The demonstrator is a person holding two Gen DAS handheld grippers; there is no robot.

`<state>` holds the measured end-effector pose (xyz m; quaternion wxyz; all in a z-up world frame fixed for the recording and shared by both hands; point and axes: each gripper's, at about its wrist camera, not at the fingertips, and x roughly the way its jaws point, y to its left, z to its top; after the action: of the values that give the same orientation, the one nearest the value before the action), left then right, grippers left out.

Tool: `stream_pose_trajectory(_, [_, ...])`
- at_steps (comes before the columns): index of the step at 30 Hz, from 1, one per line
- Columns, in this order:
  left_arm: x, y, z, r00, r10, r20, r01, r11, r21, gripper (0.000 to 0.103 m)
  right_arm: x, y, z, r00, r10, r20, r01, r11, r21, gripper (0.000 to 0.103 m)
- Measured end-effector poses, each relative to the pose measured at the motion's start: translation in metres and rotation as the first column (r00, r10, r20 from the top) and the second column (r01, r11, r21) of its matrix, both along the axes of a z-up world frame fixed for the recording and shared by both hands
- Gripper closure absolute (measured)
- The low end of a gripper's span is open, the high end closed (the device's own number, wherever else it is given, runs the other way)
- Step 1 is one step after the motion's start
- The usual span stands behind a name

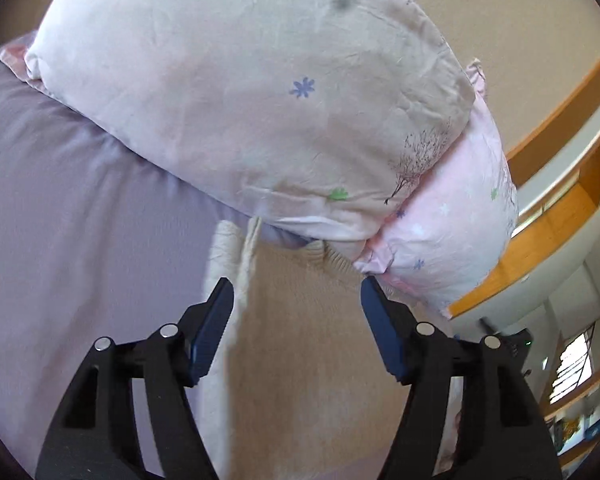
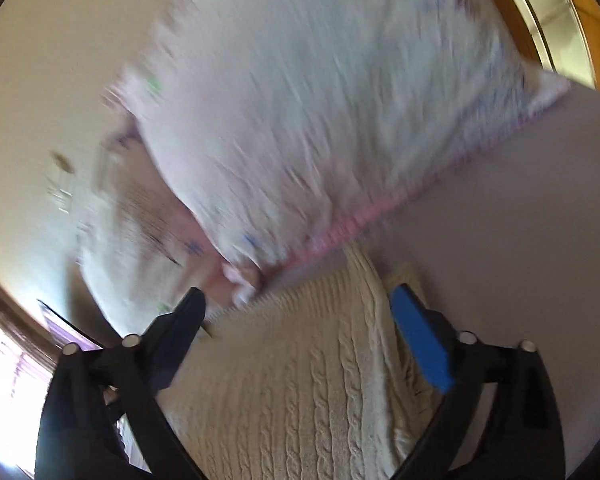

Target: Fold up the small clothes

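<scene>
Left hand-held gripper: my jaws are spread wide, nothing between them, blue pads facing each other above the knit.
Right hand-held gripper: released too, jaws well apart, one blue pad bright on my right side, nothing pinched.
Sweater: here's the cream cable-knit, lying flat on the bed right under my right jaws; in the left wrist view it shows as a beige knit panel running up between my fingers.
Sweater's top edge: its ribbed hem reaches the pillows, and it looks tucked just beneath their lower corner.
Pillows: a pale floral pillow stacked over a pinker one, both directly ahead of me.
Bed sheet: lilac, spreading out beside the sweater.
Right wrist view: badly smeared up top, so the pillow there is only a pale blur with a pink frilled seam.
Background: wooden shelving off to one side.
</scene>
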<state>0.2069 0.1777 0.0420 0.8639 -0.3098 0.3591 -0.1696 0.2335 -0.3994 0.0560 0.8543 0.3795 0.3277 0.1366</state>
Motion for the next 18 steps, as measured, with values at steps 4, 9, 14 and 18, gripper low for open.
stream_pose_trajectory(4, [0.0,0.002,-0.013,0.995,-0.056,-0.082,0.057,0.998,0.01,0.038,-0.009,-0.019,-0.009,0.998,-0.026,0.063,0.018,0.992,0.126,0.004])
stream_pose_trajectory(9, [0.002,-0.002,-0.032,0.987,-0.07,-0.146,0.074,0.997,0.023,0.038,-0.003,-0.022,-0.016,0.999,-0.012,0.03,0.007,0.987,0.159,0.004])
stream_pose_trajectory(14, [0.001,-0.01,-0.043,0.986,-0.044,-0.161,0.056,0.996,0.07,0.041,-0.005,-0.018,-0.017,0.999,0.022,0.044,-0.03,0.983,0.179,0.004])
stream_pose_trajectory(18, [0.001,-0.014,-0.05,0.978,-0.033,-0.204,0.04,0.999,0.027,0.079,-0.003,-0.017,-0.019,0.998,0.059,0.036,-0.066,0.974,0.218,0.004])
